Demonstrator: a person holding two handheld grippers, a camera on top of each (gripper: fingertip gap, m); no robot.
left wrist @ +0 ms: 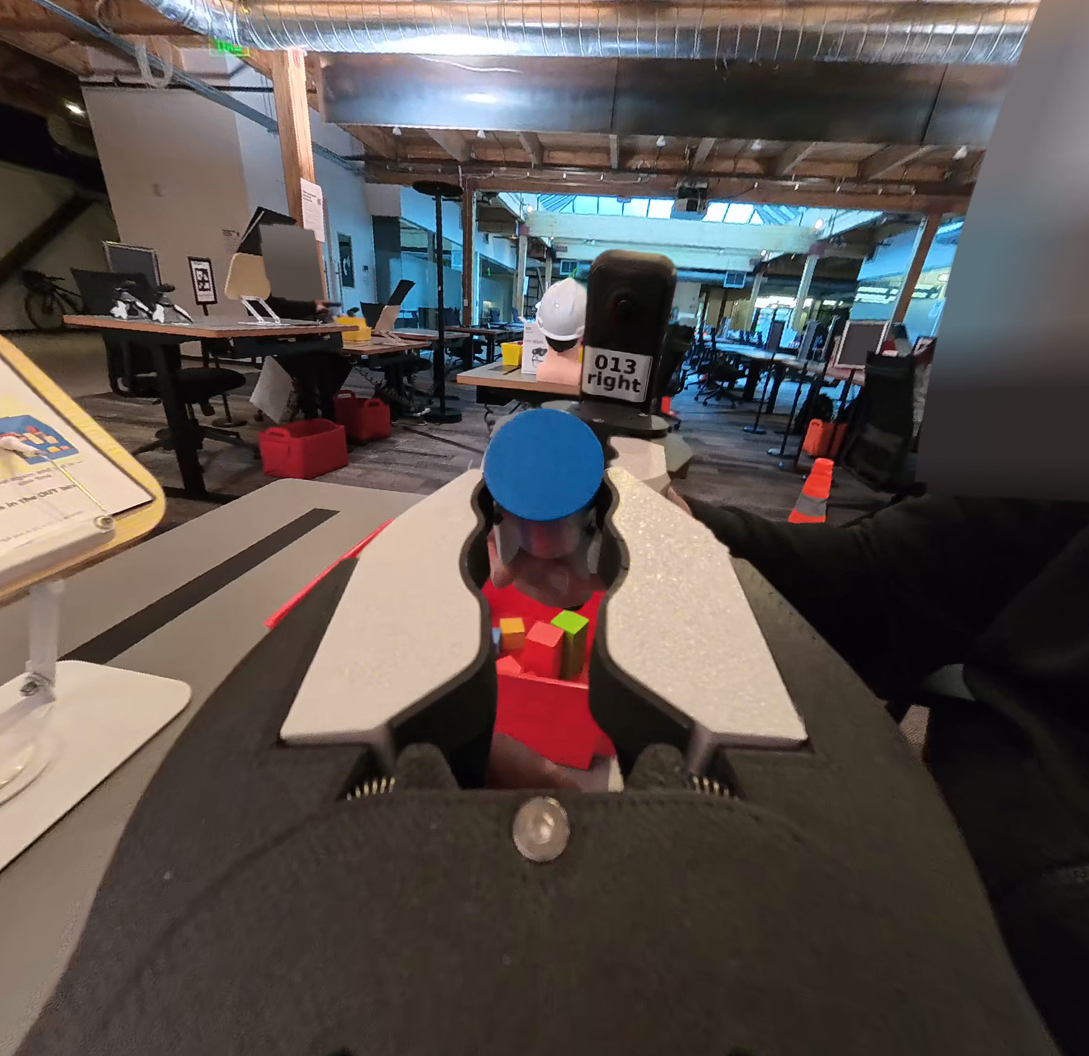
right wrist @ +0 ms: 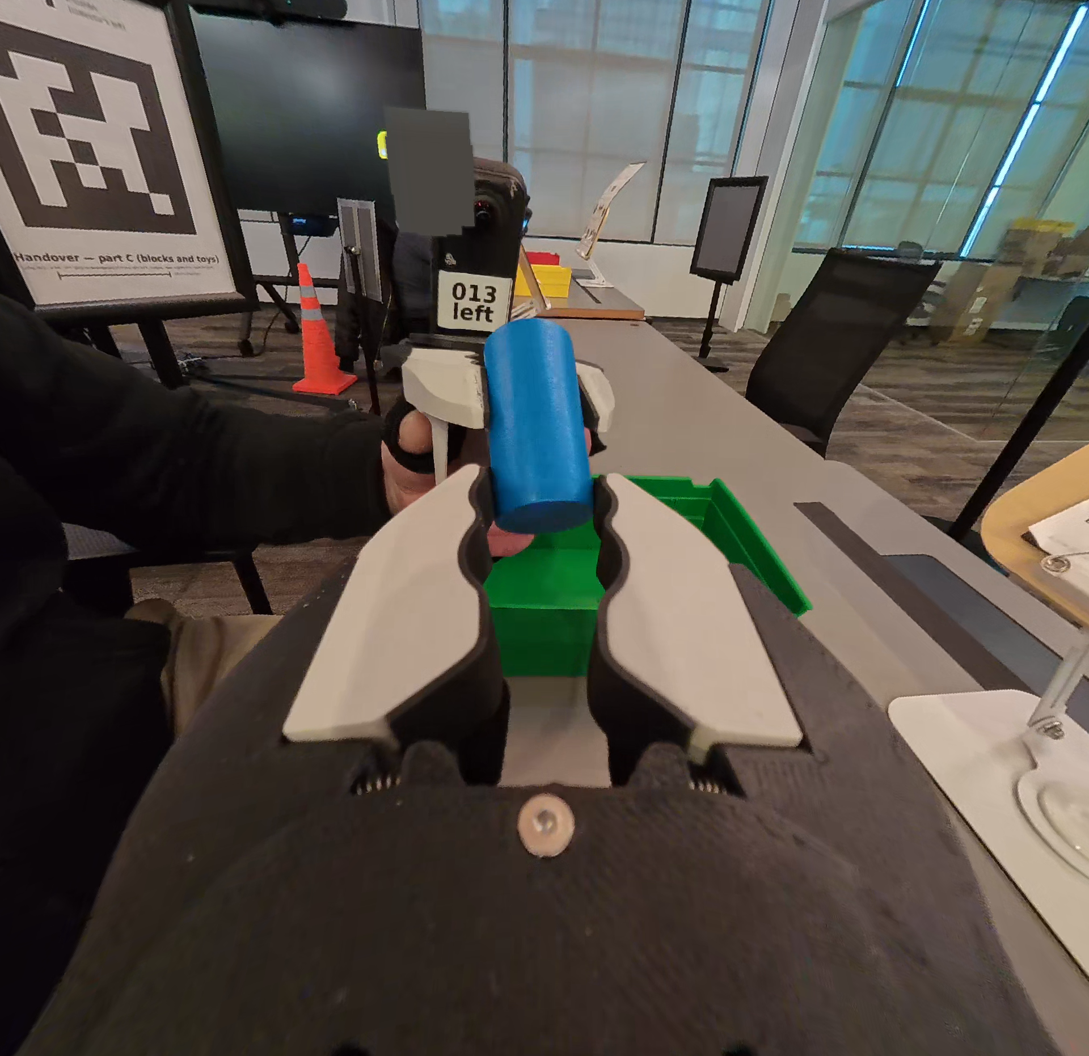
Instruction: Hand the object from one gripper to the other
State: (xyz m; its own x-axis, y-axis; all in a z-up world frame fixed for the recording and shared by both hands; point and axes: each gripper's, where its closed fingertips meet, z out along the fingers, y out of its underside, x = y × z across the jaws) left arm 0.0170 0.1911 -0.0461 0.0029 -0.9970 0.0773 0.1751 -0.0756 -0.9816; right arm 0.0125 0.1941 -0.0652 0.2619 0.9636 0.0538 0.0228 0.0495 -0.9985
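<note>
A blue cylinder (left wrist: 543, 468) is held in the air between my two grippers. In the left wrist view I see its round end, and my left gripper (left wrist: 542, 500) is shut on it at the fingertips. One finger (left wrist: 642, 468) of the right gripper shows just behind it. In the right wrist view the cylinder (right wrist: 533, 421) stands nearly upright. My right gripper (right wrist: 541, 491) is closed on its lower end. The left gripper (right wrist: 518, 391) clasps its upper part from the far side. Both hold it at once.
A red bin (left wrist: 542, 715) with several coloured blocks lies below the left gripper. A green bin (right wrist: 707, 515) sits on the grey table (right wrist: 677, 391) below the right gripper. A sign stand's white base (right wrist: 966, 751) is at the table's right. The grippers are tip to tip, or close to it.
</note>
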